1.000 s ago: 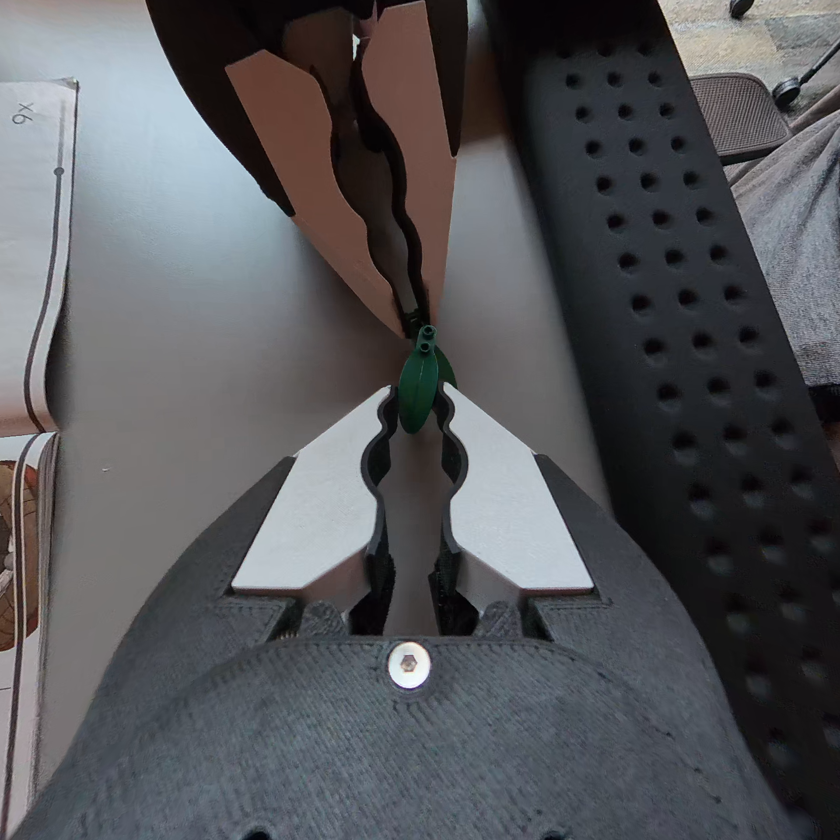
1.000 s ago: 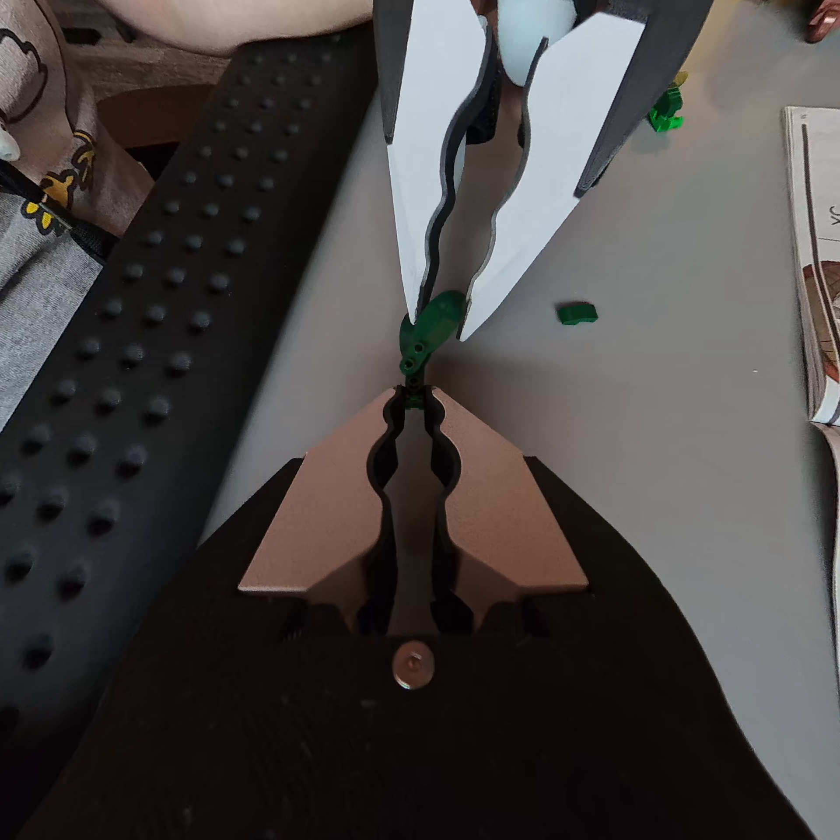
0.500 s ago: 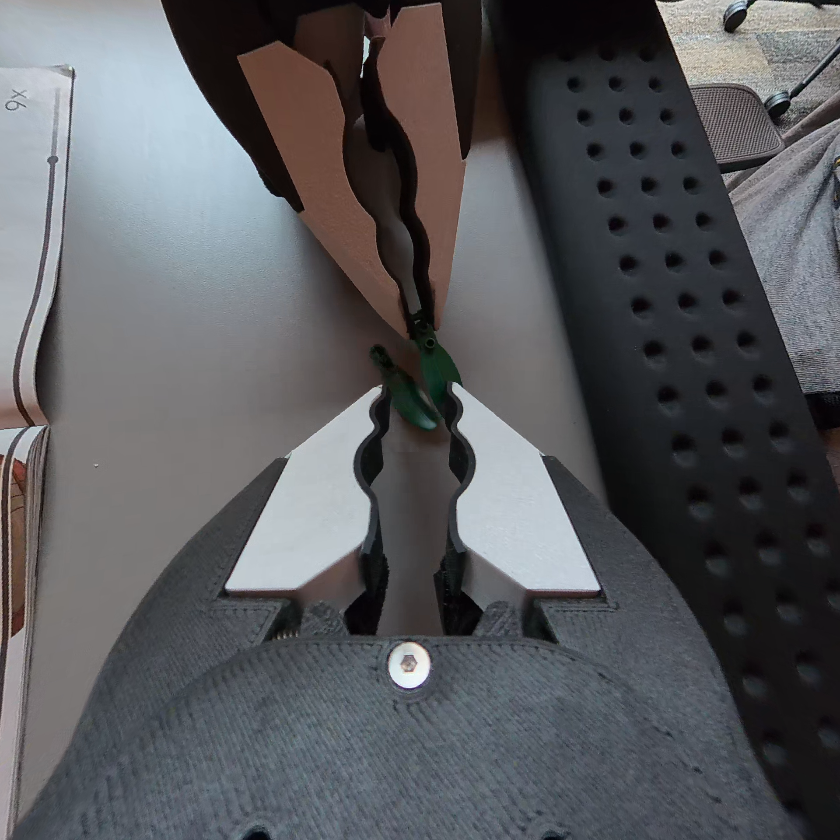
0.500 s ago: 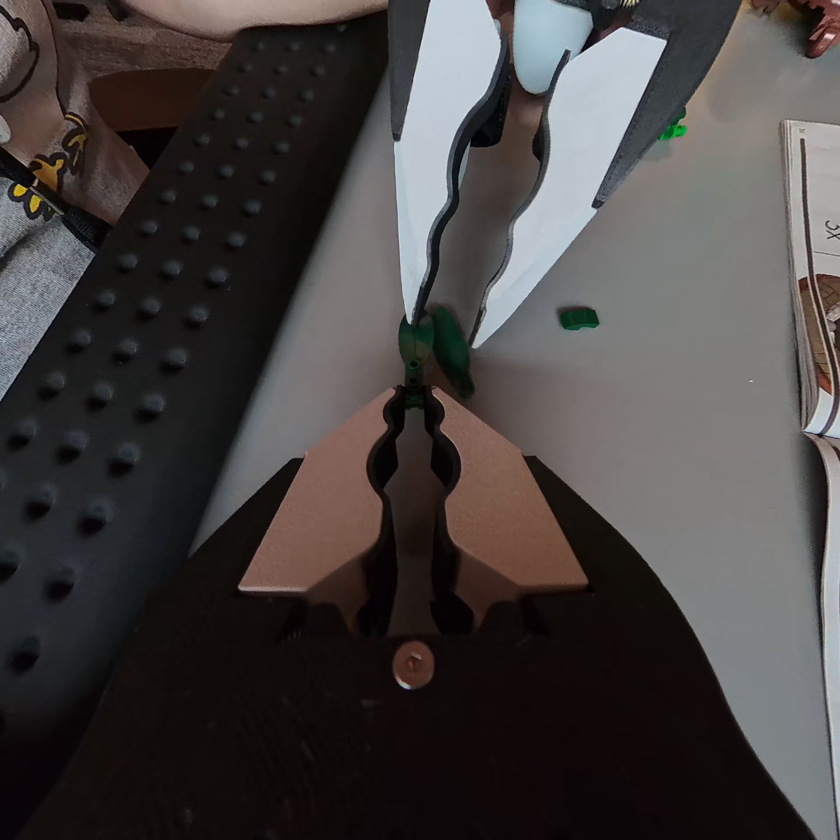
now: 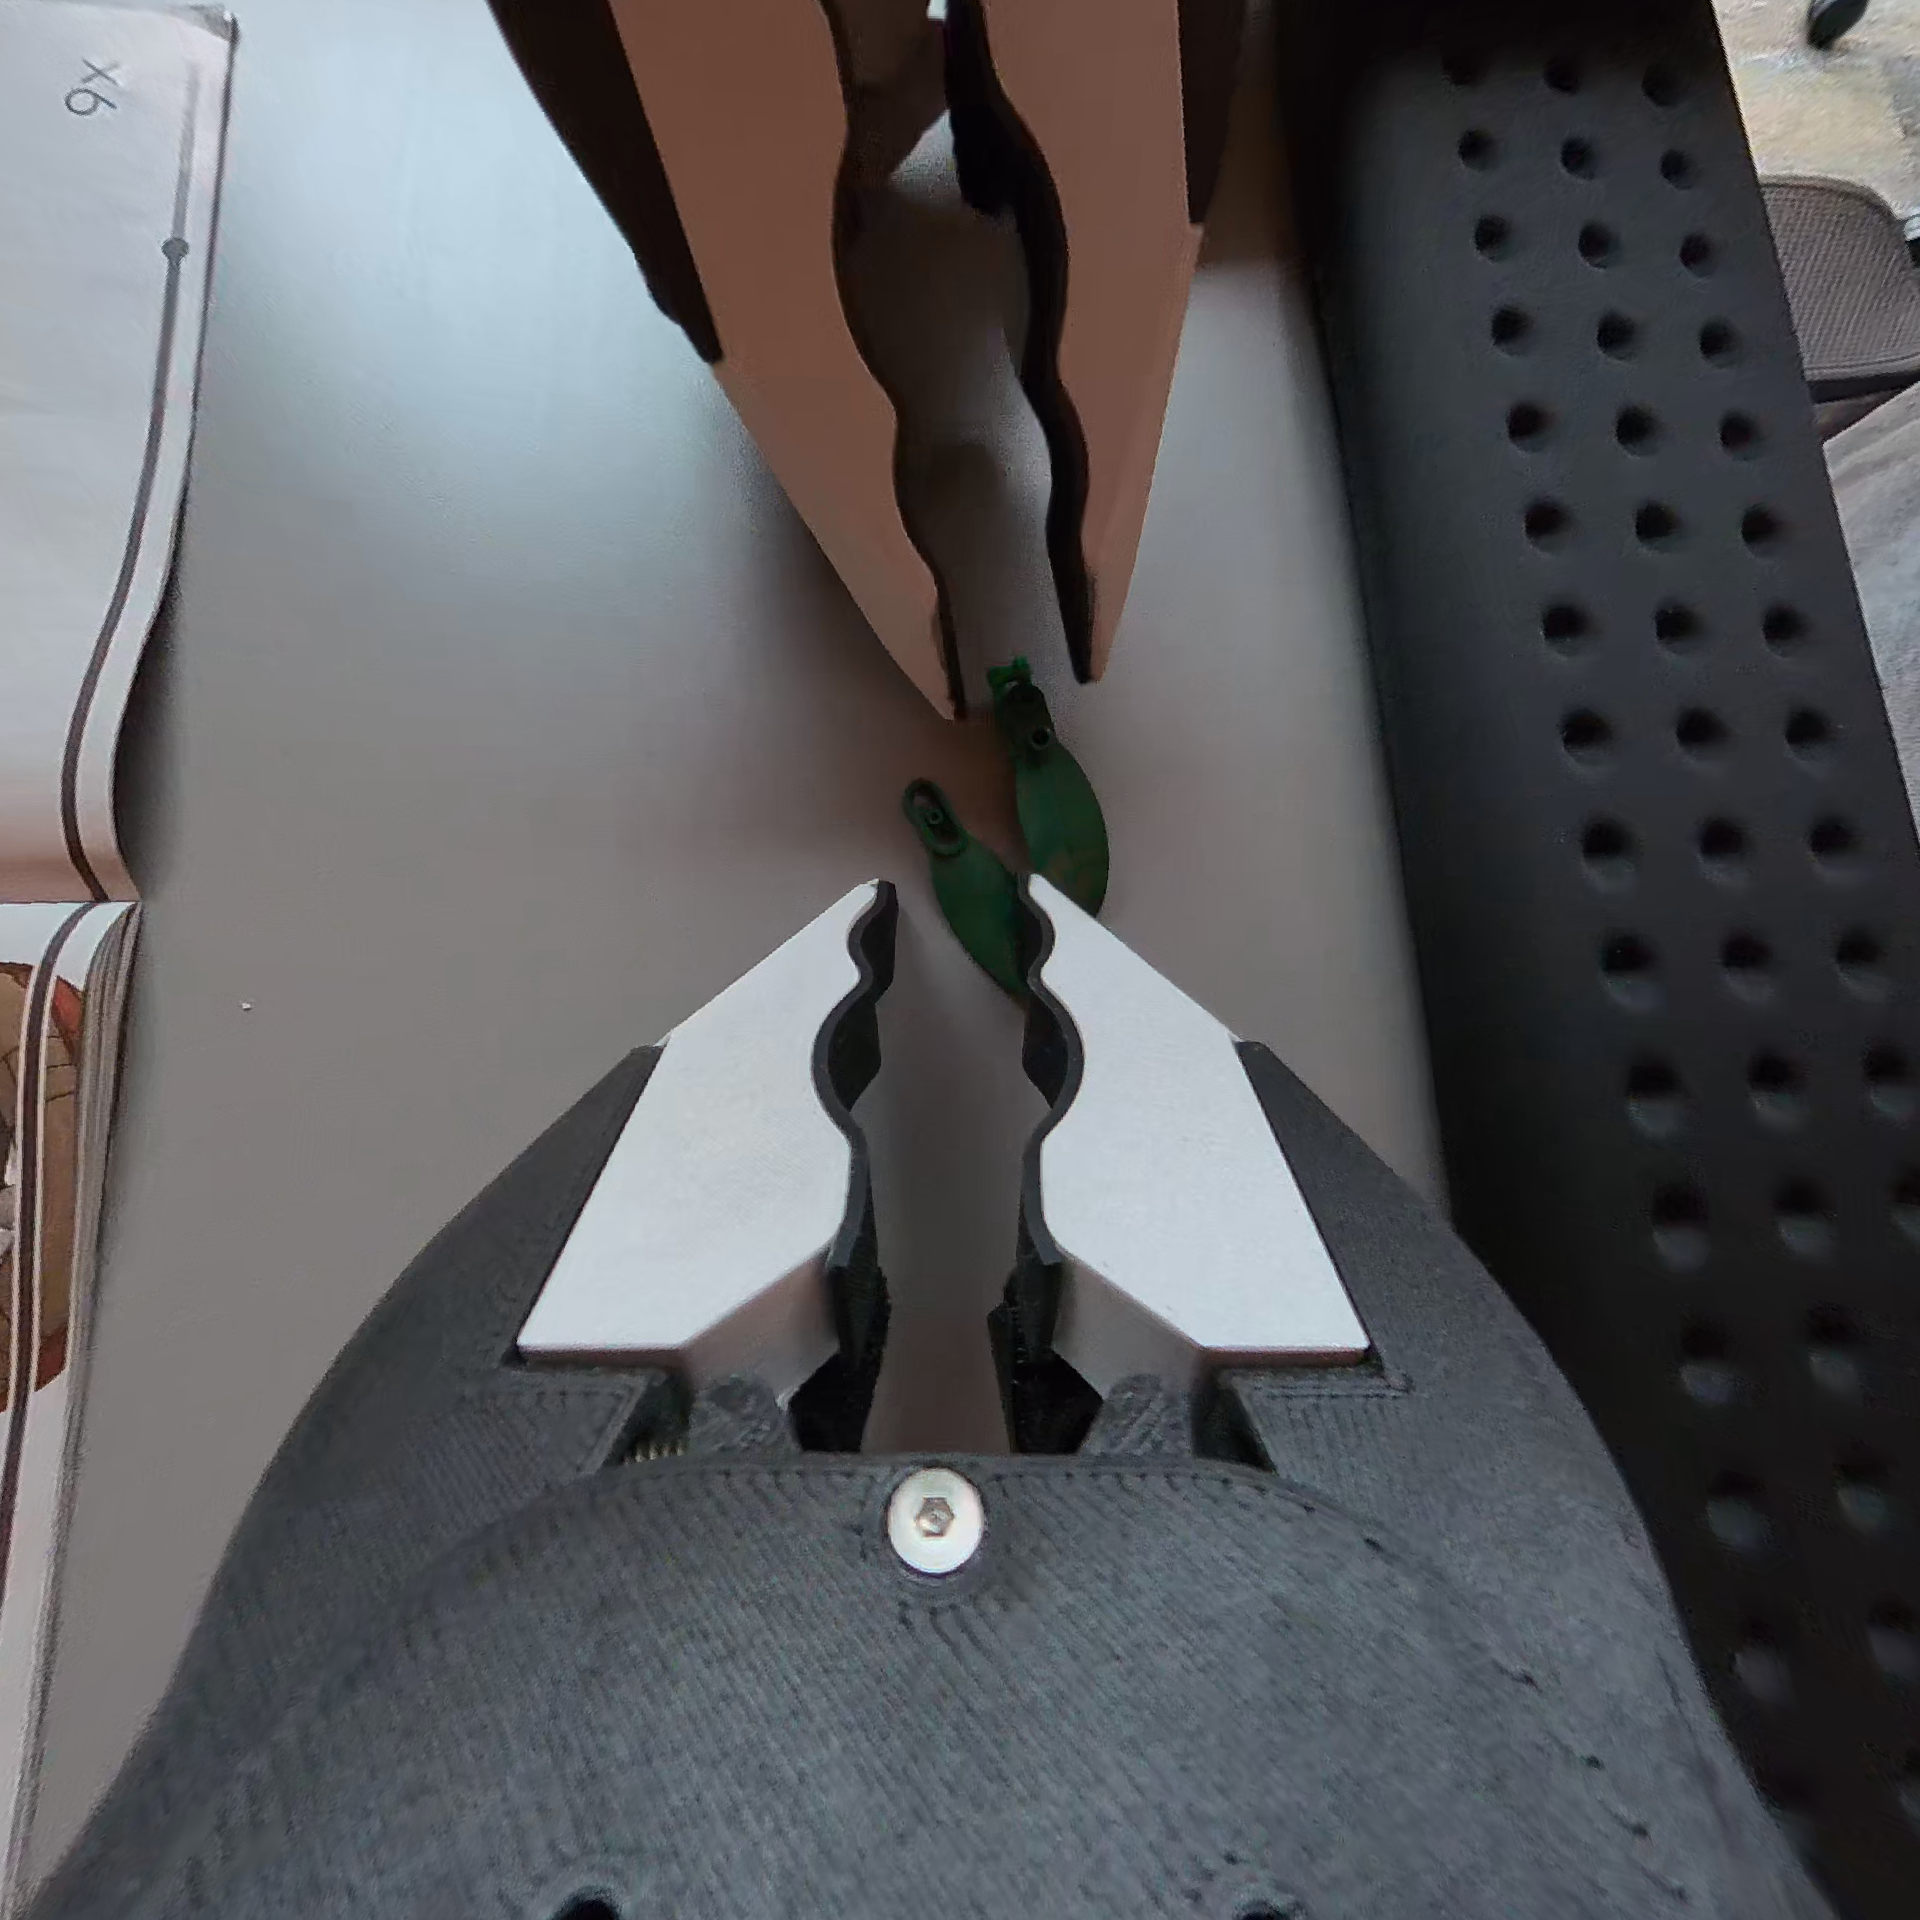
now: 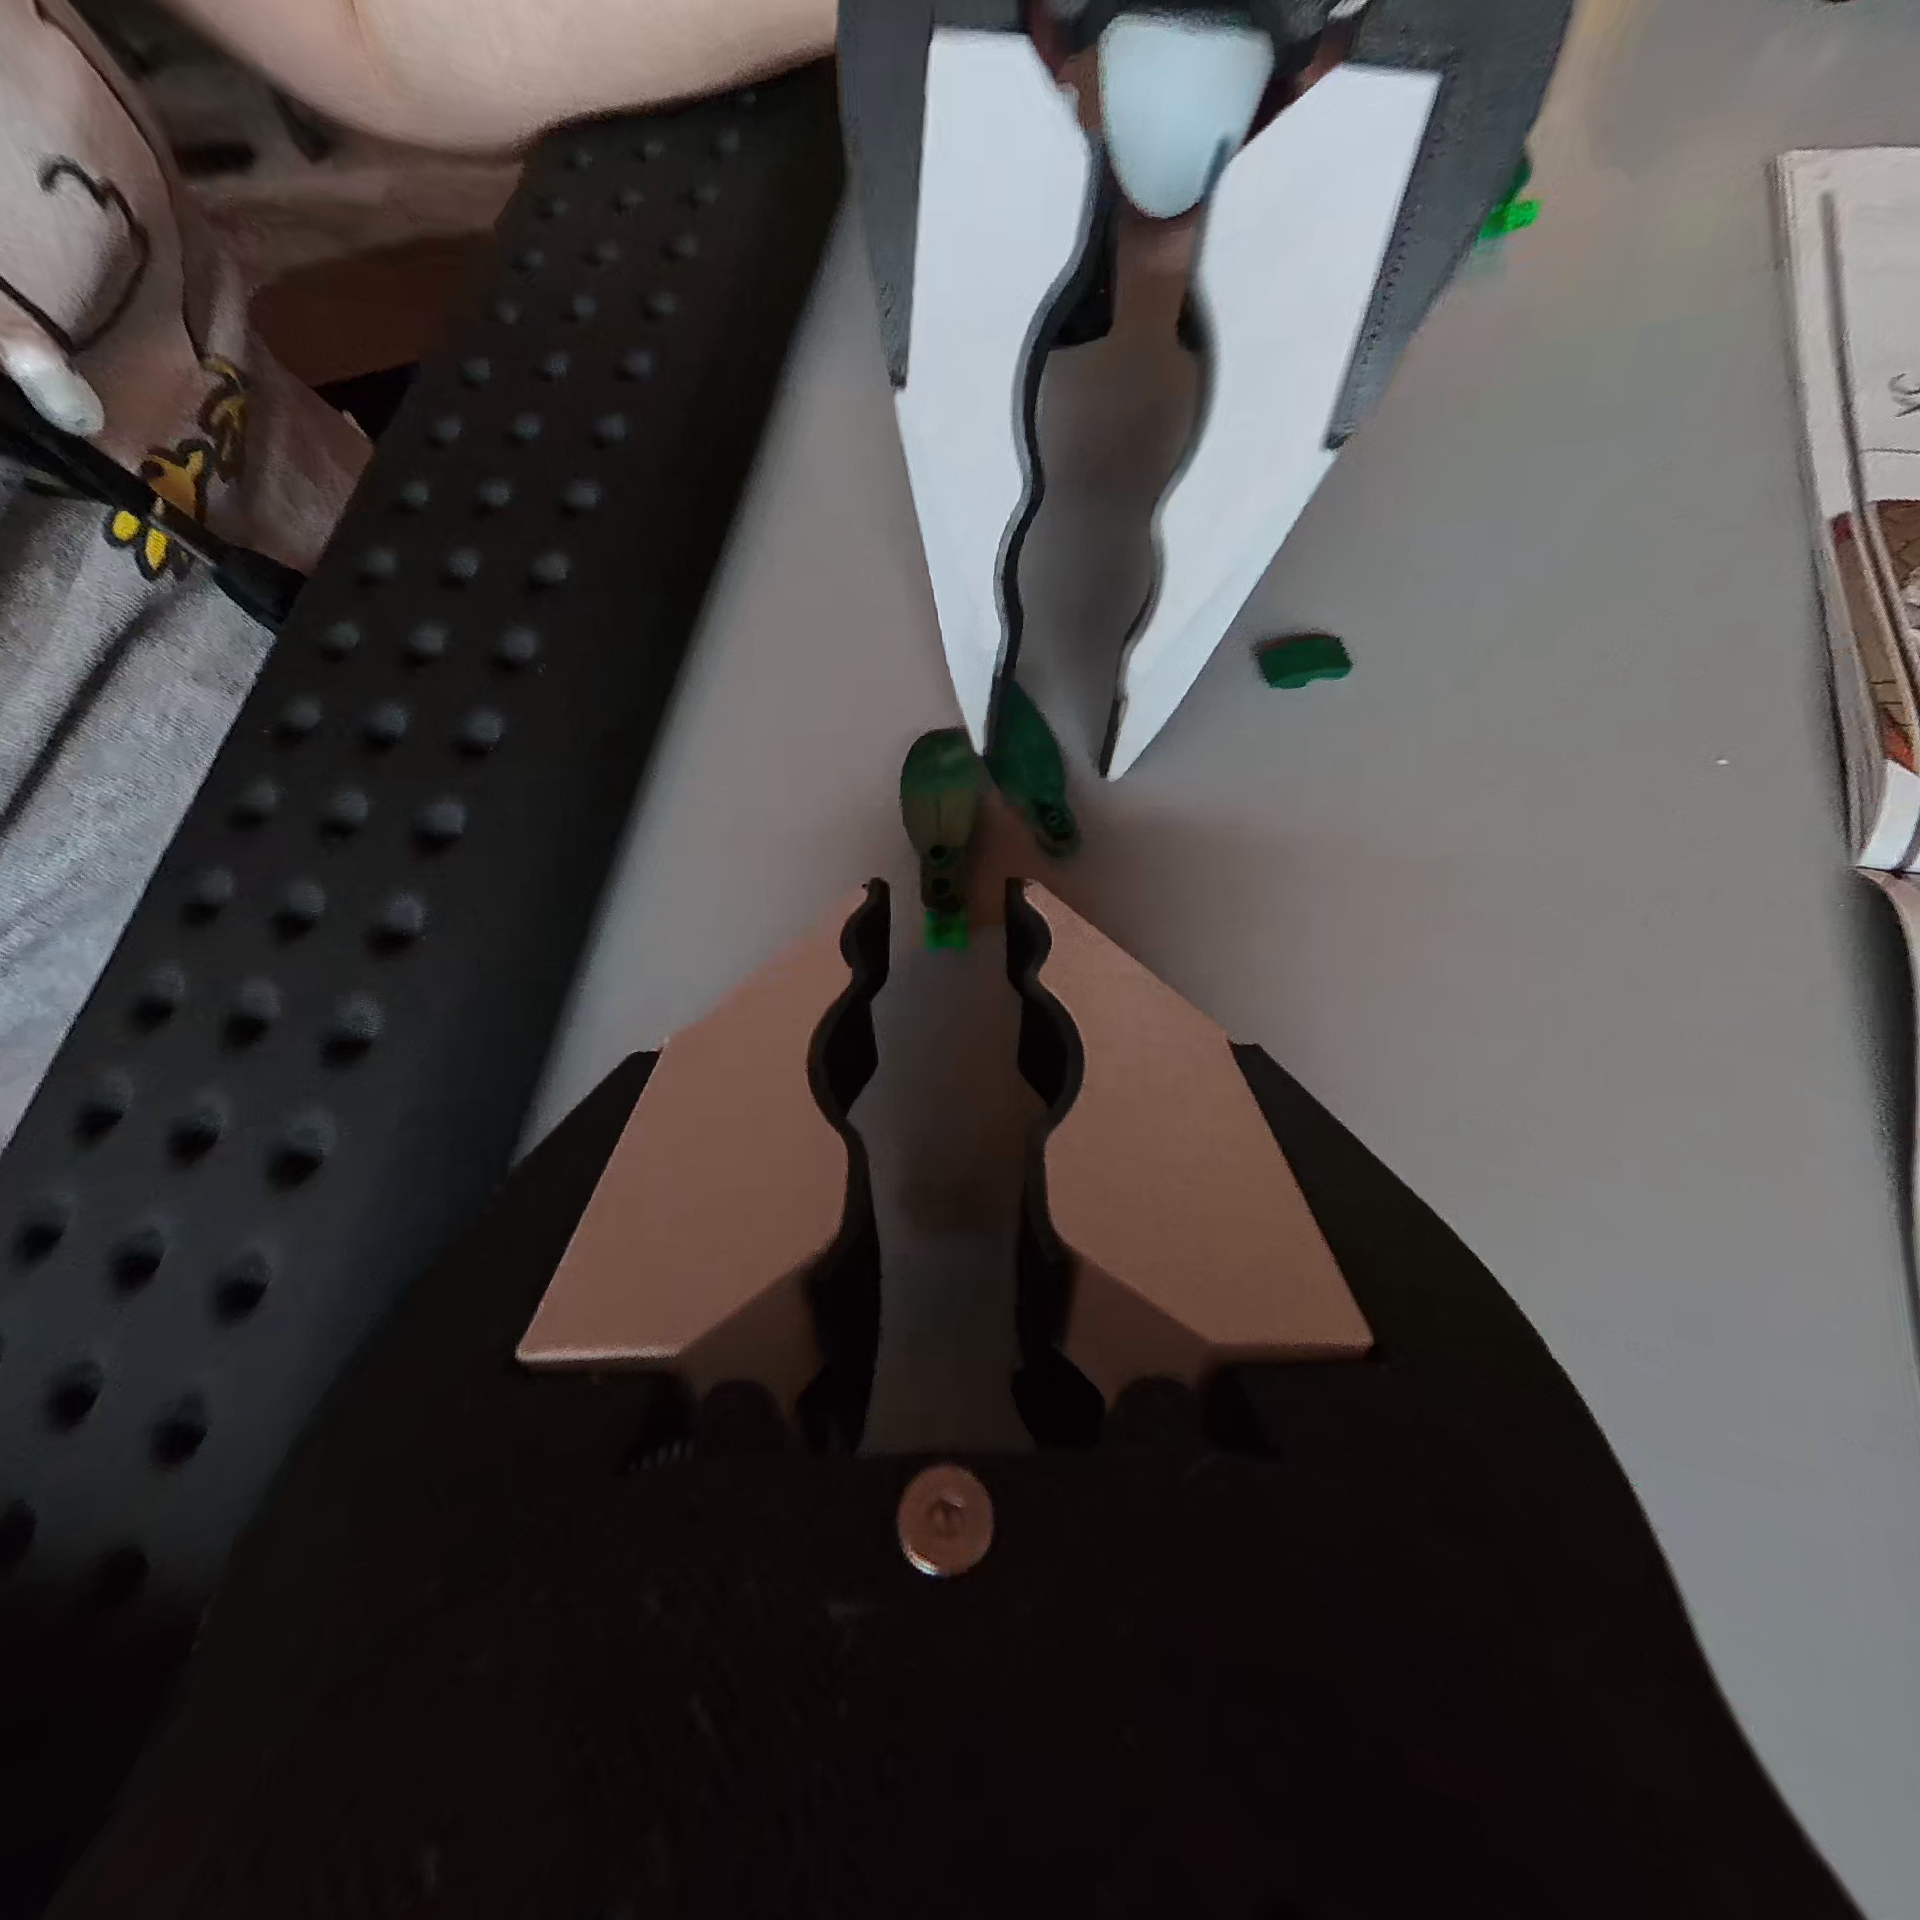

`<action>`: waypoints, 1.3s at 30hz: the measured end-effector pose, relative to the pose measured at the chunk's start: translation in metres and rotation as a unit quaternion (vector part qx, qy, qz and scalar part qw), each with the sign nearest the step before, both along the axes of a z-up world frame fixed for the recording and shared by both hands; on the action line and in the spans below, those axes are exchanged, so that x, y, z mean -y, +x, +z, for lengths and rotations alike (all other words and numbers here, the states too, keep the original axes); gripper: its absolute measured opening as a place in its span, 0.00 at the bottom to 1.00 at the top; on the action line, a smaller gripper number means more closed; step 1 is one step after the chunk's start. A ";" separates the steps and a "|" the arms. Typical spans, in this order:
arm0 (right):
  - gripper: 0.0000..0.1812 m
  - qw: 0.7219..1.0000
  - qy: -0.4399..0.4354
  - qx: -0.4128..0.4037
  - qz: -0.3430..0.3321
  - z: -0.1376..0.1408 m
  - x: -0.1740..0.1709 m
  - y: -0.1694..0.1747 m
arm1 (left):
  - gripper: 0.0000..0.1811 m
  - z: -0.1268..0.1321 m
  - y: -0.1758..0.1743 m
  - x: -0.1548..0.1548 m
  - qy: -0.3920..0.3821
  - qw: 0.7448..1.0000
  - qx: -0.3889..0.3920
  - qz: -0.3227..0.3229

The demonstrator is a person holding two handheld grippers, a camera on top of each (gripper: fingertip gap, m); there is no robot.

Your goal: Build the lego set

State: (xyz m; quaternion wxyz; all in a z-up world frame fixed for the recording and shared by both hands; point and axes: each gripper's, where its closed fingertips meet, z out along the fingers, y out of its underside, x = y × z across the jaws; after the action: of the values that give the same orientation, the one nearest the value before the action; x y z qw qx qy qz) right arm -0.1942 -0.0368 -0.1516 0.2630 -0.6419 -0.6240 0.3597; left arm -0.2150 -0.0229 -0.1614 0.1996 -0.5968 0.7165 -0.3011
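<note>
Two dark green plastic leaf pieces (image 5: 977,914) (image 5: 1055,800) lie unjoined between our left gripper (image 5: 956,883) and right gripper (image 6: 943,883), both spread empty; assembly remains.

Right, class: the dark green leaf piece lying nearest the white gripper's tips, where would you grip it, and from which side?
Grip the leaf piece across its narrow stem end with the ring, approaching from above with the left gripper. It lies flat on the grey table, its blade is thin, and the second leaf sits close on the right, so the stem end looks freer.
</note>
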 end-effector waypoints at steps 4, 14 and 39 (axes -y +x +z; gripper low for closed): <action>0.08 0.997 -0.012 -0.044 -0.060 0.013 -0.027 -0.003 | 0.09 0.000 0.000 -0.002 0.012 1.000 0.002 -0.001; 0.05 0.998 0.049 0.025 -0.008 -0.010 -0.020 -0.015 | 0.08 -0.001 0.000 -0.001 0.011 1.000 0.002 -0.003; 0.09 0.964 -0.137 -0.178 -0.143 0.075 -0.038 0.009 | 0.00 0.049 0.011 -0.028 0.372 0.920 0.119 -0.031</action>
State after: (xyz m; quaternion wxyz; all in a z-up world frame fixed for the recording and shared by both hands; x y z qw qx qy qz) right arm -0.1850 0.0016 -0.0768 0.3284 -0.6796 -0.4139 0.5090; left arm -0.2038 0.0056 -0.1125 0.4813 -0.4165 0.7663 -0.0872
